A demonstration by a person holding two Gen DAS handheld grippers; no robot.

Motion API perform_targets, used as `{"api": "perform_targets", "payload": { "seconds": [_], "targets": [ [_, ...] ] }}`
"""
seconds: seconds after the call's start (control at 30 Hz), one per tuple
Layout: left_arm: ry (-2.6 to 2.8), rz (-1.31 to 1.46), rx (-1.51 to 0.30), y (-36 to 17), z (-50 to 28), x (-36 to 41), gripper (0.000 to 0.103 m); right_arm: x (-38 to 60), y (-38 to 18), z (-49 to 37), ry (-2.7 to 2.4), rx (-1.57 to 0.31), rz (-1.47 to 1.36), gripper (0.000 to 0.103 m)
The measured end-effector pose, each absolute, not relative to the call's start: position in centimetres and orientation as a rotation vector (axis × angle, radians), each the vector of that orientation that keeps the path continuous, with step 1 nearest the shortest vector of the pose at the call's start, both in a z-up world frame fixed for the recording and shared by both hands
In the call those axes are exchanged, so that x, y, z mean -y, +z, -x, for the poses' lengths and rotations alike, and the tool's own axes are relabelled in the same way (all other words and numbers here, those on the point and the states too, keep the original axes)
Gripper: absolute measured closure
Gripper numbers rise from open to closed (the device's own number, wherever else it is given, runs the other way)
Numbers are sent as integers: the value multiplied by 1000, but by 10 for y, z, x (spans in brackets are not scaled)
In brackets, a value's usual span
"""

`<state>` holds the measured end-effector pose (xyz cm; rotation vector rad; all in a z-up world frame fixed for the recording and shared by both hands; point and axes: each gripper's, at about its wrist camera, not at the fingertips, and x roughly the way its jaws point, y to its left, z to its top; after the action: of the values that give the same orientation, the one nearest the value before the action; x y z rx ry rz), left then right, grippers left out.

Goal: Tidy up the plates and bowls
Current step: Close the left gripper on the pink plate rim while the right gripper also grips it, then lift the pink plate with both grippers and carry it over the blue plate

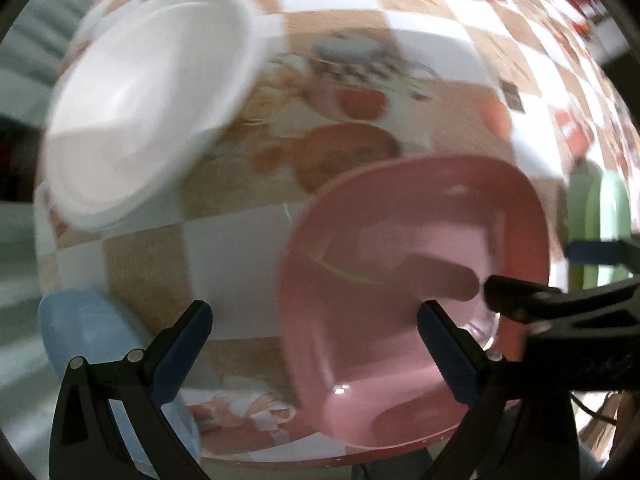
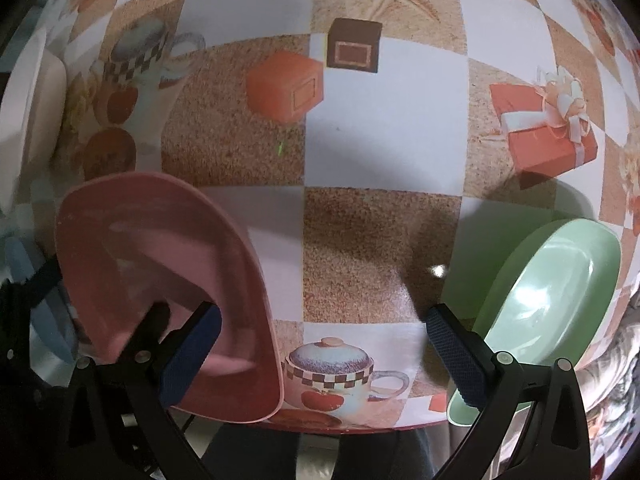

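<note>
Checkered oilcloth covers my worktop (image 2: pixel 384 128): white and sandy-brown squares printed with teapots, a starfish, apples, little boxes and a ribboned gift. Its near edge is rounded with a red trim, and beyond it I see only dim floor. The left view is smeared by motion, so the room past the far edge gives me nothing but grey blur.

Counting dishes, I get four for certain. One pink dish (image 1: pixel 416 272) sits at the near edge, squarish with rounded corners, hollow side up. One white dish (image 1: pixel 148 112) lies farther back on the left, well apart from the pink one. One pale green dish (image 2: pixel 552 300) rests near the edge on the right, and in the left view it shows only as a sliver past the pink dish. One light blue dish (image 1: pixel 80 328) sits at the near left corner, partly hidden behind a finger. At the top of the left view there are pale rims of more crockery, too cut off to count.

My left claw (image 1: pixel 316 320) is spread wide and holds nothing; its right finger overlaps the pink dish, though I cannot tell if it touches. My right claw (image 2: pixel 324 328) is also spread wide and empty, hanging over bare cloth between the pink and green dishes.
</note>
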<state>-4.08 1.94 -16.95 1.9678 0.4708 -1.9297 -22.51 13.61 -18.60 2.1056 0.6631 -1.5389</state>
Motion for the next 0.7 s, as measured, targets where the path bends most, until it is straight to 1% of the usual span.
{"api": "perform_targets", "payload": {
  "seconds": [0.1, 0.17, 0.2, 0.27, 0.33, 0.43, 0.47, 0.5, 0.53, 0.57, 0.6, 0.63, 0.67, 0.7],
  "targets": [
    [-1902, -1969, -540, -172, 35, -11, 2, -143, -186, 224, -1544, -605, -2102, 0],
    [-1908, -1975, -530, -172, 35, -12, 3, -145, -185, 222, -1546, -590, -2094, 0],
    [-1916, -1978, -514, -171, 36, -14, 5, -146, -184, 221, -1552, -587, -2087, 2],
    [-1930, -1981, -500, -171, 38, -15, 9, -146, -180, 219, -1560, -585, -2070, 10],
    [-1943, -1988, -503, -170, 42, -24, 15, -142, -174, 215, -1562, -592, -2032, 28],
    [-1965, -2006, -501, -160, 47, -35, 30, -137, -171, 205, -1549, -660, -1974, 41],
    [-1974, -2010, -497, -158, 49, -38, 39, -135, -171, 202, -1547, -667, -1965, 43],
    [-1989, -2015, -495, -156, 52, -40, 50, -135, -170, 201, -1544, -663, -1961, 48],
    [-2002, -2017, -498, -154, 53, -43, 55, -135, -170, 200, -1538, -645, -1961, 54],
    [-2007, -2019, -503, -153, 54, -45, 62, -136, -172, 197, -1528, -621, -1964, 57],
    [-2002, -2021, -516, -153, 55, -46, 66, -132, -172, 194, -1511, -594, -1967, 64],
    [-1995, -2017, -535, -152, 55, -47, 68, -130, -172, 192, -1496, -584, -1967, 66],
    [-1987, -2013, -560, -152, 55, -47, 73, -127, -172, 189, -1478, -578, -1963, 66],
    [-1978, -2009, -578, -151, 52, -44, 73, -124, -174, 185, -1464, -571, -1962, 68]
  ]
}}
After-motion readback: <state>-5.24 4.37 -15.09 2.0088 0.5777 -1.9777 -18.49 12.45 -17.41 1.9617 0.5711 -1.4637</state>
